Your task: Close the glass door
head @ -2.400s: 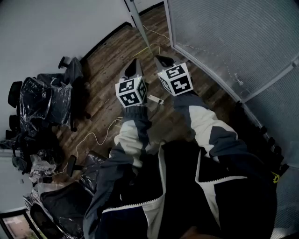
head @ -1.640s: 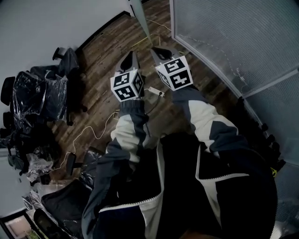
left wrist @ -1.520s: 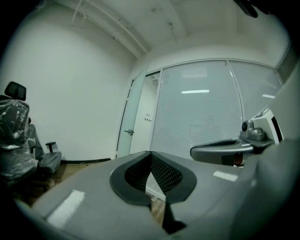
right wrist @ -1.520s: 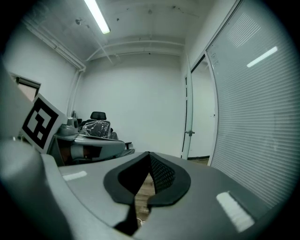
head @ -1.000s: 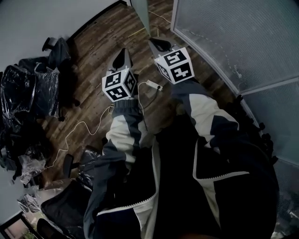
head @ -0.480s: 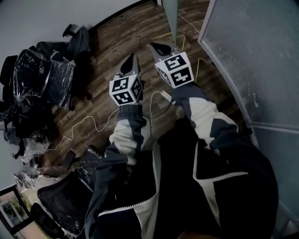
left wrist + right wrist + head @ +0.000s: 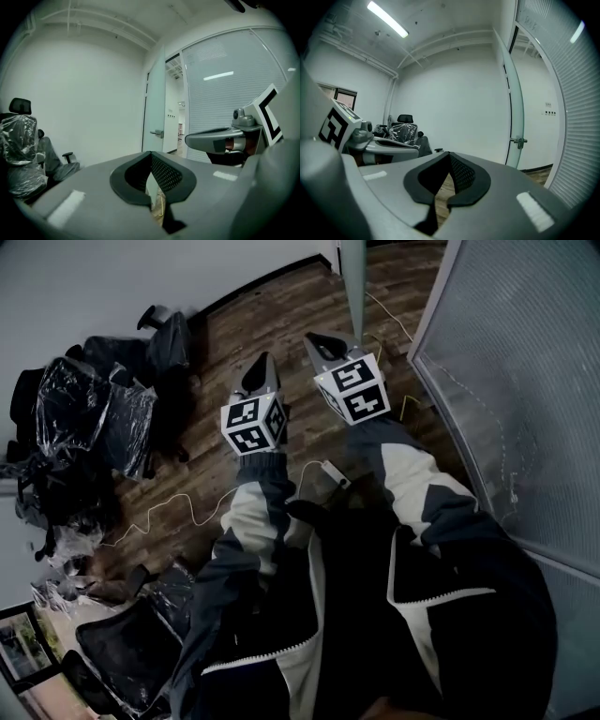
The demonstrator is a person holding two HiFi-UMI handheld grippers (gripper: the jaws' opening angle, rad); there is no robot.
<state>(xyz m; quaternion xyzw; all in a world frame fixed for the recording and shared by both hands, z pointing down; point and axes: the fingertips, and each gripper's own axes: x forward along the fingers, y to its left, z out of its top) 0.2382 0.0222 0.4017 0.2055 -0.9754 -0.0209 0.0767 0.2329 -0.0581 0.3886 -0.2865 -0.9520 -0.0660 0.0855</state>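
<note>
The glass door (image 7: 353,277) stands open, edge-on at the top of the head view, just beyond my right gripper (image 7: 319,341). In the left gripper view the door (image 7: 154,105) and its metal handle (image 7: 157,133) lie ahead, past my shut, empty left gripper (image 7: 151,154). The right gripper view shows the door (image 7: 516,112) with its handle (image 7: 519,140) to the right of my shut, empty right gripper (image 7: 449,154). My left gripper (image 7: 262,369) is held beside the right one. Neither touches the door.
A frosted glass wall (image 7: 525,381) runs along the right. Office chairs wrapped in plastic (image 7: 84,427) crowd the left. A white cable (image 7: 187,512) with a plug block (image 7: 333,472) and a yellow cable (image 7: 403,409) lie on the wood floor.
Both grippers and the person have moved across the room toward the door. Its edge now stands straight above the right gripper, and the frosted wall has slid to the right. Both jaws stay shut.
</note>
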